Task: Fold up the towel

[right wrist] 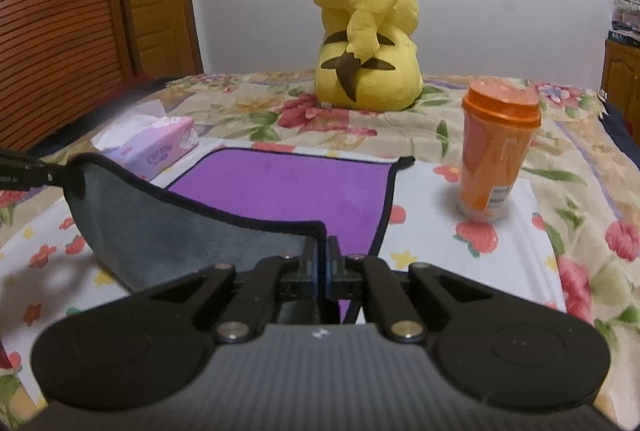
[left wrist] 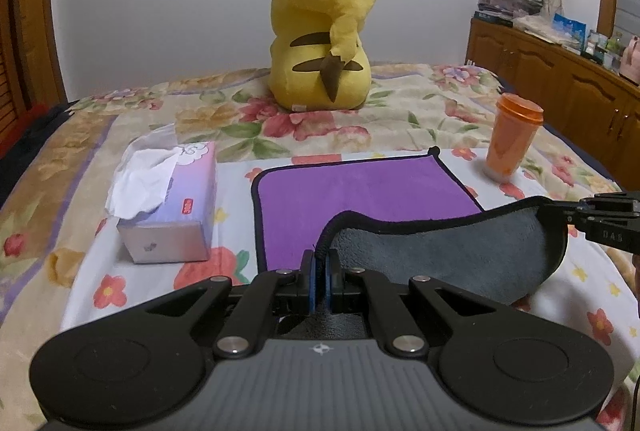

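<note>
purple towel (left wrist: 360, 187) flat on floral bedspread (left wrist: 400, 119), between tissue box (left wrist: 172, 207) and orange cup (left wrist: 512, 139). near edge lifted, grey underside showing. left gripper (left wrist: 320, 263) pinched tight on near-left corner; right gripper (right wrist: 322, 251) clamped likewise on near-right corner. fold begun, judged early: raised edge not yet carried over to far edge, far half on bed.

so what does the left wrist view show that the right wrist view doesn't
Only the left wrist view shows the long wooden cabinet with clutter on top and the tissue box's torn-open top. Only the right wrist view shows the slatted wooden door and the "COTTON" print on the box. Both show the purple towel with its grey underside lifted, the left tongs and right tongs each pinching a near corner, the Pikachu plush and the orange cup.
</note>
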### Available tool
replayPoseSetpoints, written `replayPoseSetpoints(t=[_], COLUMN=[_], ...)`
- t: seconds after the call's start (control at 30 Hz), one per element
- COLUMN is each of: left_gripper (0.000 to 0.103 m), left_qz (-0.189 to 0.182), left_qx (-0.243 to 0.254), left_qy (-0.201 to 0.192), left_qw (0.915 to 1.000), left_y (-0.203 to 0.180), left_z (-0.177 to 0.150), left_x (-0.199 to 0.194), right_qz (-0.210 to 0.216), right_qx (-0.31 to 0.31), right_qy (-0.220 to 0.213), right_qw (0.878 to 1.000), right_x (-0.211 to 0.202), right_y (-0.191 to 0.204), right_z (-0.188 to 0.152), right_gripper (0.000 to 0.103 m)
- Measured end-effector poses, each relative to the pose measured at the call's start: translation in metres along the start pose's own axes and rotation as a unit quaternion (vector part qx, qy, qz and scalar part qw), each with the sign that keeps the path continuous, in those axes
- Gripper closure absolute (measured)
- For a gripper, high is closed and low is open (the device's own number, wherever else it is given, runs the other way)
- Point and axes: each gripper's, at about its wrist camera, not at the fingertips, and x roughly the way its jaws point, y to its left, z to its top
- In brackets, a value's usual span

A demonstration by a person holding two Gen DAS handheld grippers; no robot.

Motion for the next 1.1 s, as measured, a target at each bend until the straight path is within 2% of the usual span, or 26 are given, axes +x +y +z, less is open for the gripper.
replayPoseSetpoints(t=[0.53, 1.1], left_gripper=[0.095, 0.095], left_qz=[-0.002, 0.021], left_qx=[0.013, 0.032], left_qy=[-0.023, -0.057], left_qw=[0.9997, 0.9977], left_y=[0.002, 0.014], left_z=[0.023, 0.064], left_x=[0.012, 0.048], right_qz=[-0.004, -0.025], right_qx=[-0.028, -0.08], right_qy=[-0.029, -0.042], right_qw=[0.999, 0.996], right_x=[0.0, 0.042], right_y=[-0.002, -0.009], right_z=[0.033, 0.069], right_gripper=[0.099, 0.099])
